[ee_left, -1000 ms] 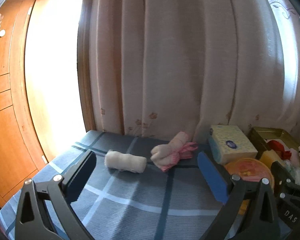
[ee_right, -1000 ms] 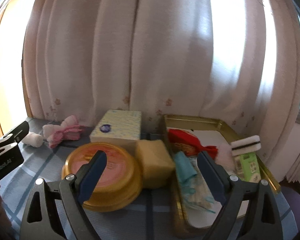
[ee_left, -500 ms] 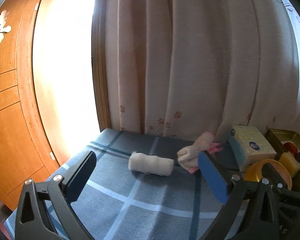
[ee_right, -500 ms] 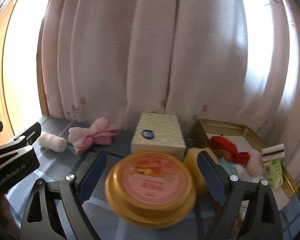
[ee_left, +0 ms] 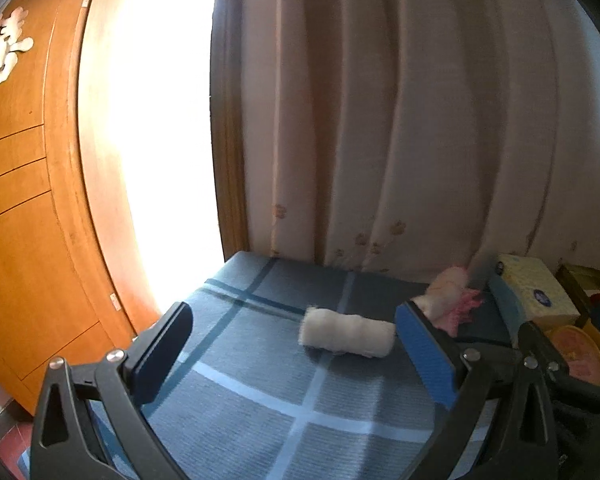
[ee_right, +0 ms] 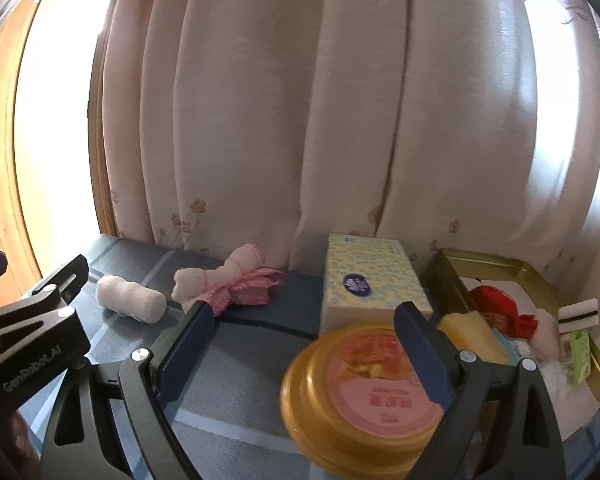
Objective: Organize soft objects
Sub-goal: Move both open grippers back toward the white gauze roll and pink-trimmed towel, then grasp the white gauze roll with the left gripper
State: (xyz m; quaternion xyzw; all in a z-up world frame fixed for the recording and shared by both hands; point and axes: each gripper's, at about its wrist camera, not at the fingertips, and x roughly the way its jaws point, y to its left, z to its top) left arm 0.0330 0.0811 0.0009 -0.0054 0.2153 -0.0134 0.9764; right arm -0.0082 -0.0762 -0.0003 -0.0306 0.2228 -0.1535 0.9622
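A white rolled towel (ee_left: 347, 333) lies on the blue checked cloth (ee_left: 260, 408); it also shows in the right wrist view (ee_right: 131, 298). A pink-and-white tied cloth bundle (ee_right: 224, 280) lies to its right, near the curtain, and shows in the left wrist view (ee_left: 450, 300). My left gripper (ee_left: 296, 354) is open and empty, just short of the towel. My right gripper (ee_right: 302, 354) is open and empty, above the cloth. A gold tray (ee_right: 512, 270) at the right holds a red cloth (ee_right: 500, 306), a yellow sponge (ee_right: 470, 334) and other soft items.
A yellow tissue box (ee_right: 370, 280) stands by the curtain. A round gold tin with a pink lid (ee_right: 364, 396) sits in front of it. A green carton (ee_right: 578, 354) stands in the tray. A wooden cabinet (ee_left: 24, 220) is at the left.
Both grippers have swung to the left. The towel and the bundle now sit further right in the left view. The tin and tray have shifted right in the right view.
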